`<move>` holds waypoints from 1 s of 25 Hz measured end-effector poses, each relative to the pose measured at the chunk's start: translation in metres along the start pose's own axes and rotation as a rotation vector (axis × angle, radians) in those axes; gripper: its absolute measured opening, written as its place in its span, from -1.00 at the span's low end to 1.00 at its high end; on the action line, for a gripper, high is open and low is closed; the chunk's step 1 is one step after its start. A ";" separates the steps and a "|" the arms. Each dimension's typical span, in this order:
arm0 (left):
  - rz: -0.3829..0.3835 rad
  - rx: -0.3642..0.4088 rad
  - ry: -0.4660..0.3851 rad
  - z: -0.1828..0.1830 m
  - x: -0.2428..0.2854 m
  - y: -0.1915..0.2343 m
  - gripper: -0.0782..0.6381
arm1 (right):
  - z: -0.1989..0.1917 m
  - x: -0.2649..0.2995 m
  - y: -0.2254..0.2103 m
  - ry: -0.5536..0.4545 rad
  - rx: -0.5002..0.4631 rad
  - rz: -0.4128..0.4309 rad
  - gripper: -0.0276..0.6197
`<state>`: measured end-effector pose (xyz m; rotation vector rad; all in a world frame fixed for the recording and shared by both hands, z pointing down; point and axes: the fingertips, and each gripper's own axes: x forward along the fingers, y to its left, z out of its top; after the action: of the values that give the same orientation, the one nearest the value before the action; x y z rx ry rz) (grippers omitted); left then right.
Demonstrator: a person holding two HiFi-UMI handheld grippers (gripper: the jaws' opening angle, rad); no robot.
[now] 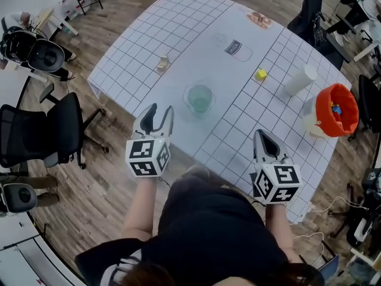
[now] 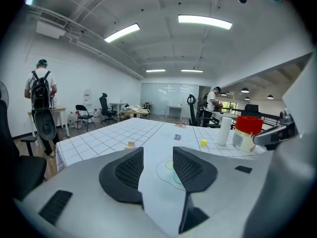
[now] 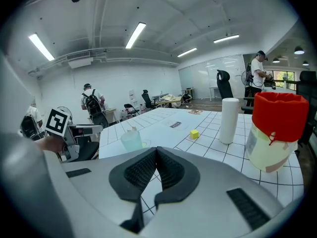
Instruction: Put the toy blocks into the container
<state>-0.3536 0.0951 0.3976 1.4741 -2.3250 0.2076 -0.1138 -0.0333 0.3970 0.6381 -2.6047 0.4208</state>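
Grippers empty, near edge of table (image 1: 178, 22)
Your left gripper (image 1: 159, 113) stood jaws apart, your right gripper (image 1: 262, 134) jaws together, nothing between either. Small hard-edged yellow block (image 1: 261, 74) and tan block (image 1: 162, 63) lay beyond the translucent cup (image 1: 191, 97); pinched off-centre, either could skid across the smooth gridded top. Red tub (image 1: 324, 115) possibly held blocks.

Yellow block (image 1: 261, 74), red container (image 1: 324, 111), table (image 1: 137, 46) — black grid

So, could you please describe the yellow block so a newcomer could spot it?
On the white gridded table, find the tall white cylinder near the right side in the head view. Just left of it sits the yellow block, a small bright cube, unlike the pale tan block farther left.
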 end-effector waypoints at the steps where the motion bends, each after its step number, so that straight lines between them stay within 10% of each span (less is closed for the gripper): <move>1: 0.000 0.004 0.004 0.002 0.008 0.010 -0.26 | 0.002 0.008 0.001 0.005 0.006 -0.014 -0.87; 25: 0.020 0.067 0.264 -0.040 0.201 0.131 -0.17 | -0.014 0.144 0.003 0.277 0.058 -0.142 -0.87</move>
<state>-0.5376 -0.0036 0.5225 1.3632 -2.1389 0.4602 -0.2264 -0.0780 0.4754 0.7231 -2.2781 0.5023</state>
